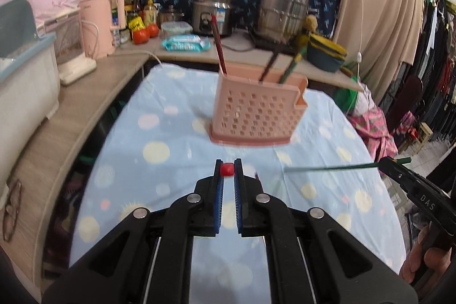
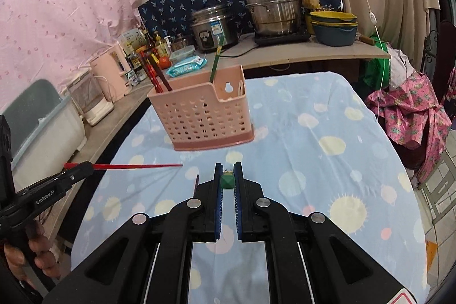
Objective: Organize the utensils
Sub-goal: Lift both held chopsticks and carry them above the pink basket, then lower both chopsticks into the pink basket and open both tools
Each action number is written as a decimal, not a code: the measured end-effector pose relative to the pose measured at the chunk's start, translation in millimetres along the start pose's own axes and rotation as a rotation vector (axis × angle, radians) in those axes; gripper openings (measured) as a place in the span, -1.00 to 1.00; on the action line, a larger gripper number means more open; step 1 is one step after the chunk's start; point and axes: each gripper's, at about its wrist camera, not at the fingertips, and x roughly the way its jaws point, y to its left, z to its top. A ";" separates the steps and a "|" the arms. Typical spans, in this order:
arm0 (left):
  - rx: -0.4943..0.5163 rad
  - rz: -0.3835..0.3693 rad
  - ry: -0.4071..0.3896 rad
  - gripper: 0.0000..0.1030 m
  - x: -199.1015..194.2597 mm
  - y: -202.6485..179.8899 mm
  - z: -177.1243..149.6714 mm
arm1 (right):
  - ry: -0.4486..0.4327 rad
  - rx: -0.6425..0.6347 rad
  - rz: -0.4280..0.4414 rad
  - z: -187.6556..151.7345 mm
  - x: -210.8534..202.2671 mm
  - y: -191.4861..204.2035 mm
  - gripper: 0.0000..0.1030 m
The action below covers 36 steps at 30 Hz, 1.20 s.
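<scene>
A pink perforated utensil holder [image 1: 256, 113] [image 2: 199, 116] stands on the blue dotted tablecloth [image 1: 159, 133]. Two dark red chopsticks [image 2: 152, 73] and a green one [image 2: 216, 59] stand upright in it. My left gripper [image 1: 228, 164] is shut on a red chopstick [image 1: 227, 170], seen end-on here. In the right wrist view the red chopstick [image 2: 122, 166] sticks out sideways from the left gripper [image 2: 85, 168]. My right gripper [image 2: 228, 167] is shut on a green chopstick [image 2: 227, 181]; the left wrist view shows the green chopstick [image 1: 333, 167] in the right gripper [image 1: 384, 164]. Both grippers hover short of the holder.
A thin dark stick [image 2: 196, 184] lies on the cloth near the grippers. Behind the table a counter [image 1: 185, 53] carries a rice cooker [image 1: 212, 13], a steel steamer pot [image 1: 285, 10], a pink kettle [image 1: 99, 24], tomatoes and a wipes pack. Clothes hang at the right.
</scene>
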 end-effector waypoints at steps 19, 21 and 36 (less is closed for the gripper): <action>-0.014 -0.010 -0.245 -0.87 -24.3 9.7 120.8 | -0.206 -0.001 0.029 116.1 -11.8 10.1 -0.87; -0.013 -0.009 -0.274 -0.87 -27.8 8.2 134.4 | -0.241 -0.011 0.019 131.8 -13.9 12.6 -0.87; 0.021 -0.014 -0.360 -0.86 -5.0 -14.4 192.5 | -0.306 -0.069 -0.036 202.4 22.6 23.7 -0.87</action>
